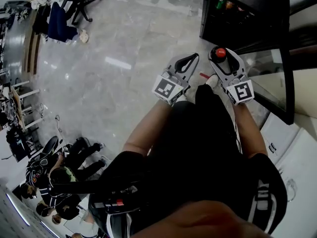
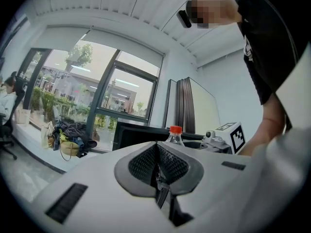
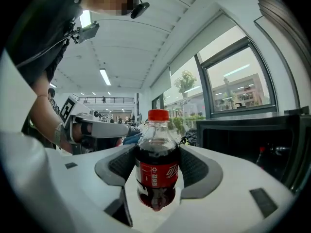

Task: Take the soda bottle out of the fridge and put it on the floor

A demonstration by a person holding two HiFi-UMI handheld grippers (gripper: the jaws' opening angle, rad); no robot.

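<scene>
**Q:** Status: how far along is the task?

**A:** Approx. halfway, by my reading. The floor (image 1: 124,58) is pale tile w/ no bottle set on it. The fridge (image 1: 247,14) stands open at the head view's upper right, other drinks on its shelf, and its glass door (image 1: 270,78) is swung out beside the person. The soda bottle (image 3: 156,164) is already out of the fridge. It is held in the air in front of the fridge and clear of the floor. Left to do: lower it, stand it on the tile, then release.

**Q:** Pose of arms & grippers?

**A:** Both forearms reach fwd & down from the body, side by side. The grippers are near each other but apart. The right gripper (image 1: 221,58) is the one nearer the fridge. Its pads (image 3: 197,166) clamp the bottle's body at the red label, one per side. The bottle is upright w/ the red cap (image 1: 220,52) on top, dark soda inside, and its base hanging free below the pads. The left gripper (image 1: 187,59) has its jaws pressed together w/ nothing between them. It hovers just beside the bottle and takes no part in the hold.
</scene>
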